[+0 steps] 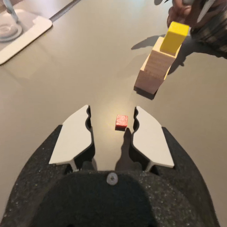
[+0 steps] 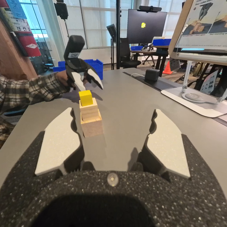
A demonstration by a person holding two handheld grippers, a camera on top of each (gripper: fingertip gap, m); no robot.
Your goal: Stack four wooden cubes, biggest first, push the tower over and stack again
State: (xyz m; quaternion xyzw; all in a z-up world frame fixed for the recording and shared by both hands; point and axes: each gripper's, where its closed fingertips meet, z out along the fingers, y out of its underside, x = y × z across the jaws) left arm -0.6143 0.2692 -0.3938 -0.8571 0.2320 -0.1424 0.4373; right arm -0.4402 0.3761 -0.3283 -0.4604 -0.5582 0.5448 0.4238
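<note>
A tower of three cubes stands on the grey table: a large plain wooden cube [image 2: 92,127], a medium plain wooden cube [image 2: 89,110] on it, and a yellow cube [image 2: 85,98] on top. It also shows in the left wrist view [image 1: 160,61] at the upper right. A small red cube [image 1: 121,122] lies on the table between the fingers of my left gripper [image 1: 111,108], nearer the right finger; this gripper is open and hangs above it. My right gripper [image 2: 113,109] is open and empty in front of the tower. The left gripper [image 2: 93,87] shows behind the tower.
A white stand base [image 2: 196,102] with a tablet [image 2: 202,30] on it is at the table's right side; it also shows in the left wrist view [image 1: 24,36]. A small black box [image 2: 152,74] sits at the far edge. A plaid sleeve [image 2: 30,88] reaches in from the left. The tips of one gripper are about 25 cm away from the tips of the other. From either gripper's tips it is about 35 cm to the white stand base [image 2: 196,102]. It turns up in the left wrist view [image 1: 20,29] as well.
</note>
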